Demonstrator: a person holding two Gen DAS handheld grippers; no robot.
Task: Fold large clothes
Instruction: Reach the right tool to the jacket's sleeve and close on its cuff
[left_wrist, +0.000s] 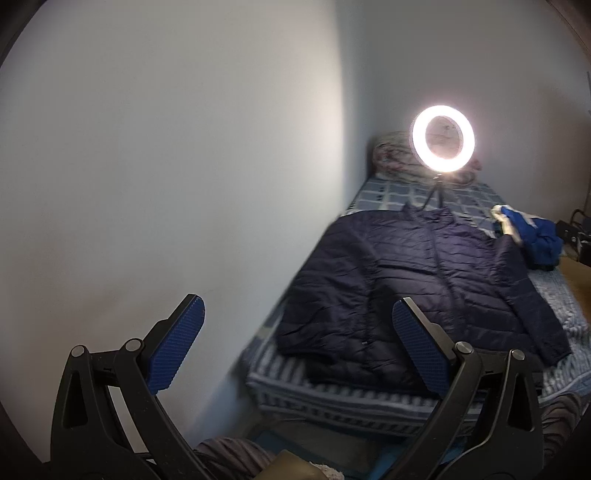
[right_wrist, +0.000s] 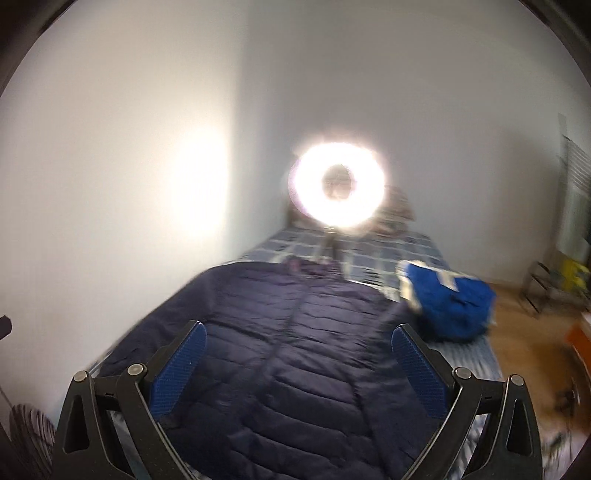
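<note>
A dark navy quilted jacket (left_wrist: 406, 288) lies spread flat, front up and zipped, on the bed (left_wrist: 369, 406), collar toward the far end. In the right wrist view the same jacket (right_wrist: 295, 350) fills the bed below me. My left gripper (left_wrist: 295, 314) is open, held in the air short of the bed's near end, with nothing between its blue pads. My right gripper (right_wrist: 297, 339) is open too, above the jacket's lower half and apart from it. A crumpled bright blue garment (left_wrist: 535, 236) sits at the jacket's right sleeve, the same garment (right_wrist: 450, 302) seen from the right wrist.
A lit ring light (left_wrist: 443, 138) on a small tripod stands on the bed beyond the collar, with a rolled blanket (left_wrist: 391, 155) behind it. A white wall (left_wrist: 184, 184) runs along the bed's left side. Wooden floor (right_wrist: 524, 339) and a chair (right_wrist: 554, 280) lie right.
</note>
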